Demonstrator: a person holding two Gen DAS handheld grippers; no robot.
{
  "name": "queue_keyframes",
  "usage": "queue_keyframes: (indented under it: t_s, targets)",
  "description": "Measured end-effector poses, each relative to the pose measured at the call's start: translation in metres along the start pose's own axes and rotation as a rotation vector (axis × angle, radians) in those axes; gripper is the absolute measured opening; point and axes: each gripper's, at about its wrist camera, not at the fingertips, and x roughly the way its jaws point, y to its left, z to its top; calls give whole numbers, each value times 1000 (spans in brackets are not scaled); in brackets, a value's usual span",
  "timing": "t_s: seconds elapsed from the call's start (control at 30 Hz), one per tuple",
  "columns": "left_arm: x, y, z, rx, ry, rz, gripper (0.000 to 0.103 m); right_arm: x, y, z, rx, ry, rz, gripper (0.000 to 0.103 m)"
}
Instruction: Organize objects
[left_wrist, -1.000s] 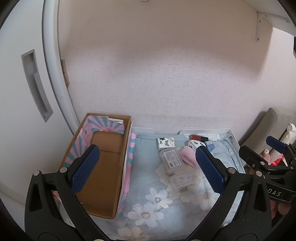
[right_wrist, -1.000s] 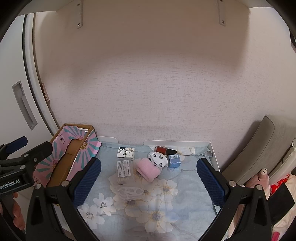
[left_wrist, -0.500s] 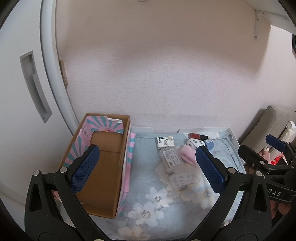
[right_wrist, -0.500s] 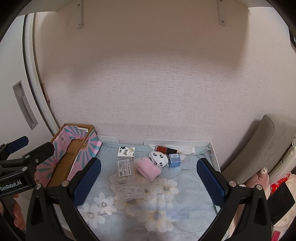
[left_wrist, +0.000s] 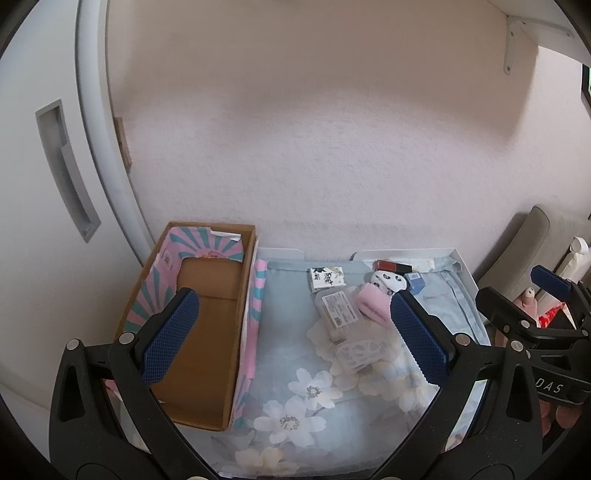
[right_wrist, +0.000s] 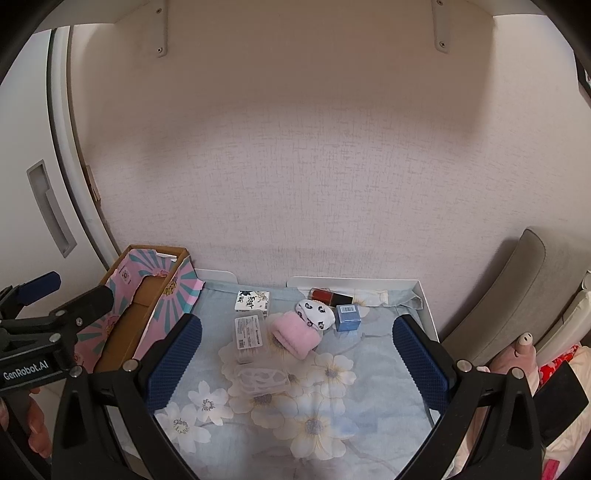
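Along left edge of floral cloth (right_wrist: 332, 417): open cardboard box (left_wrist: 207, 332), pink-teal printed walls, nothing inside. Near cloth's far edge, item cluster: white patterned box (right_wrist: 252, 300), clear labelled case (right_wrist: 249, 332), pink plush roll (right_wrist: 295, 334) touching spotted white pouch (right_wrist: 314, 314), blue cube box (right_wrist: 348, 317), red-black bottle (right_wrist: 330, 295) lying flat. Clear plastic frame (right_wrist: 260, 378) near cloth centre. Left gripper (left_wrist: 295, 332): jaws wide apart, nothing held, above cloth. Right gripper (right_wrist: 295, 362): jaws wide apart, nothing held.
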Motion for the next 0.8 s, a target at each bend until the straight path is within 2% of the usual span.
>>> queue_keyframes:
  t_s: [0.4,0.6,0.8]
  targets:
    - [6,-5,0,6,17,-12,103,1,-7,0,-2,13,4,103]
    - [27,-14,-4,-10,76,-19,103,16,-26,-2,-1,60,-7,103]
    - [66,-31,-15,-26,166,-14,103,44,-56,-7,9,120,-15,103]
